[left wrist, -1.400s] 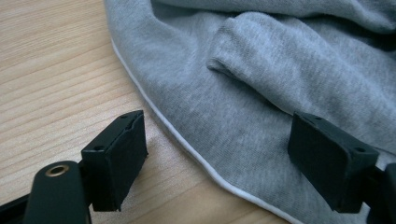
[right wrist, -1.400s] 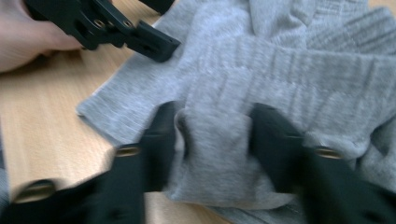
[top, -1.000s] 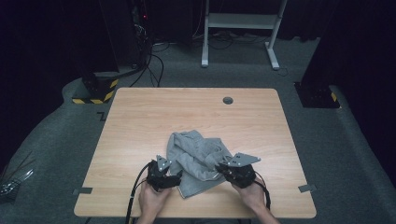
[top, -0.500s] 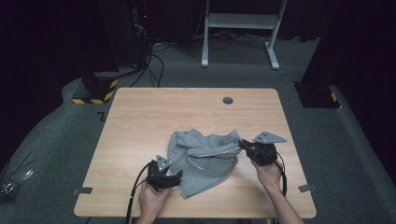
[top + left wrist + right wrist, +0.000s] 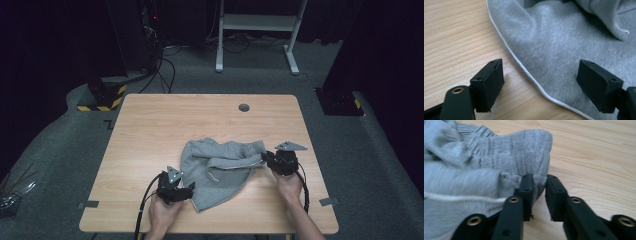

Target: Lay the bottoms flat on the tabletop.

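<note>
Wooden table [image 5: 150, 130], rumpled grey sweatshirt [image 5: 220, 170] with white-piped edge

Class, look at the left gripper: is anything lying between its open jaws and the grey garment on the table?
Nothing visible does. The left gripper already straddles the white-trimmed edge of the grey garment, one jaw over bare table, the other over cloth.

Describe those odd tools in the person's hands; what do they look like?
Each is a black handheld gripper: the left gripper and right gripper end in two blocky black jaws with brass-coloured rivets. A grey three-cornered plate tops each, and a black cable trails back. The forearms show no sleeves.
</note>
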A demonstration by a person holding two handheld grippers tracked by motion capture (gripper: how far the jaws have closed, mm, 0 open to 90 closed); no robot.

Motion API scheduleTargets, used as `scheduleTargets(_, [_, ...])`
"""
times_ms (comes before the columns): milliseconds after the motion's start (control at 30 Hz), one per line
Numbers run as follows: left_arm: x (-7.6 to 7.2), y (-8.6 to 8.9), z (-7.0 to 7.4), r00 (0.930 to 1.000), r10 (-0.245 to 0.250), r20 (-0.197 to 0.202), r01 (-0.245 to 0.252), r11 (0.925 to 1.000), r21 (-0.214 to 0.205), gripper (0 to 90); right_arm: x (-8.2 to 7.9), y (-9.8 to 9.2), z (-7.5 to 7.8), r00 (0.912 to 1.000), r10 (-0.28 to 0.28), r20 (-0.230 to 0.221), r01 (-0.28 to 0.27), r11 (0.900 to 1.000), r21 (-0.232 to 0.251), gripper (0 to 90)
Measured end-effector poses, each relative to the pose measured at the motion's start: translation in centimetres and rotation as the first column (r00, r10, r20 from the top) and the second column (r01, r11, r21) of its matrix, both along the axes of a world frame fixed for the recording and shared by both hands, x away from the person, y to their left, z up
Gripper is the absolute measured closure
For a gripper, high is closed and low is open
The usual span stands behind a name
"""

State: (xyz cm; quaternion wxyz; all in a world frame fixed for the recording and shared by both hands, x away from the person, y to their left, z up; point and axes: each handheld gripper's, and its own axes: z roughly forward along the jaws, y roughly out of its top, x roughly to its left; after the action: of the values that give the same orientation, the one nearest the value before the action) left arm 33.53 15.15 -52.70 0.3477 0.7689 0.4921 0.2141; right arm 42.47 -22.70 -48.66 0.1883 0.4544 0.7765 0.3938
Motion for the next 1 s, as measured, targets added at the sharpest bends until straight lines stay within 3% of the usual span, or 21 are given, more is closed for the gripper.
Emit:
scheduleTargets(67, [0.0, -0.1, 0.1, 1.0, 0.0, -0.006, 0.0, 1.0, -0.002, 24.6, -0.6, -0.1, 0.4, 1.0, 0.008, 0.002, -0.008, 0.9997, 0.025, 66.6])
scheduleTargets(167, [-0.3, -0.7, 0.5, 0.9996, -0.022, -0.017, 0.022, 0.9997, -0.009, 26.9, -2.0, 0.0, 1.5, 0.9988, 0.022, 0.043, -0.024, 0.9983, 0.053, 58.1])
scheduleTargets(267, [-0.8, -1.4, 1.0, 0.9986, -0.052, -0.002, 0.052, 0.9986, -0.005, 26.5, -3.6, 0.7, 2.4, 0.9943, 0.056, 0.091, -0.059, 0.9978, 0.031, 54.4])
scheduleTargets(367, [-1.0, -2.0, 1.4, 0.9967, -0.08, -0.012, 0.079, 0.9962, -0.035, 27.2, -4.8, 1.7, 2.8, 0.989, 0.098, 0.11, -0.102, 0.9946, 0.023, 52.0])
scheduleTargets(433, [-1.1, -2.6, 1.4, 0.9952, -0.097, -0.016, 0.096, 0.9948, -0.033, 27.0, -5.3, 3.0, 2.7, 0.9837, 0.137, 0.116, -0.14, 0.99, 0.017, 50.2])
scheduleTargets(633, [-0.9, -4.0, 0.9, 0.9892, -0.137, -0.051, 0.137, 0.9905, -0.005, 28.4, -5.2, 6.5, 1.3, 0.9674, 0.245, 0.066, -0.244, 0.9696, -0.014, 45.0])
scheduleTargets(767, [-0.7, -4.3, 0.8, 0.9895, -0.136, -0.048, 0.137, 0.9906, 0.011, 30.4, -4.5, 8.2, 0.0, 0.9621, 0.273, 0.011, -0.271, 0.9604, -0.062, 44.1])
scheduleTargets(867, [-0.5, -4.2, 0.8, 0.9901, -0.132, -0.048, 0.133, 0.9907, 0.027, 33.1, -4.1, 8.9, -0.9, 0.9579, 0.286, -0.031, -0.287, 0.9534, -0.093, 52.4])
scheduleTargets(1000, [-0.4, -3.7, 0.8, 0.9899, -0.134, -0.047, 0.135, 0.9904, 0.03, 33.5, -3.6, 9.1, -1.9, 0.9544, 0.283, -0.096, -0.294, 0.9452, -0.141, 72.7])
